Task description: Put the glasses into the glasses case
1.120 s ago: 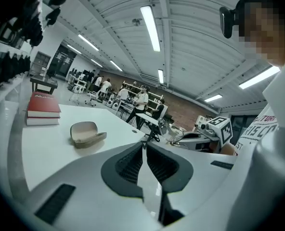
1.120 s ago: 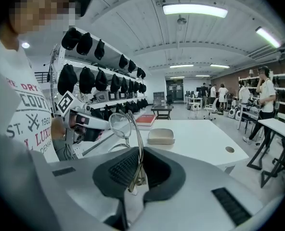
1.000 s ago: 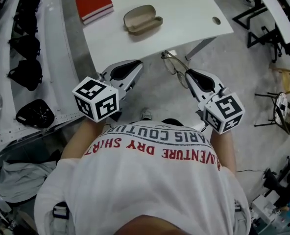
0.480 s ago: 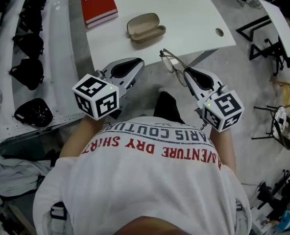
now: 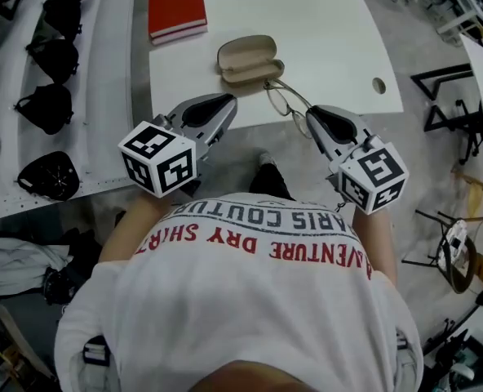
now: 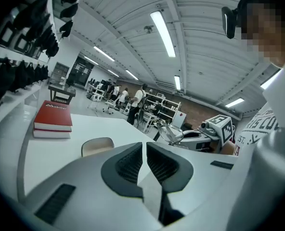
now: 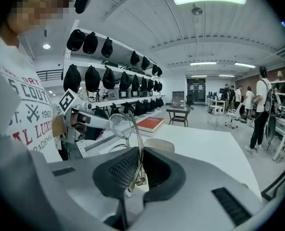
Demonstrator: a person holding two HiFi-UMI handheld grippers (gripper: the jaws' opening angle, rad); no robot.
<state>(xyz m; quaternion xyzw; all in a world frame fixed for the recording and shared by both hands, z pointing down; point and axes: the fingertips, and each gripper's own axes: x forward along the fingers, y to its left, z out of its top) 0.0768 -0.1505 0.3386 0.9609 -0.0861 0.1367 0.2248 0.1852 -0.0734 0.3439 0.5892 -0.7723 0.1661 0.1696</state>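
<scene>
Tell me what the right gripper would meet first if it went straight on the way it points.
Probably the open glasses case on the white table, which lies straight ahead of its jaws. The glasses held in the right gripper stick out ahead, so they would touch first. Height is unclear.

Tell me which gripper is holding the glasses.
The right gripper: its fingers clamp the thin metal-framed glasses, while the left gripper has its fingers shut on nothing.

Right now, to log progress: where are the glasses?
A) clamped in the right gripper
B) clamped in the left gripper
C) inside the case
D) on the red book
A: the right gripper pinches the glasses by the frame, short of the case.
</scene>
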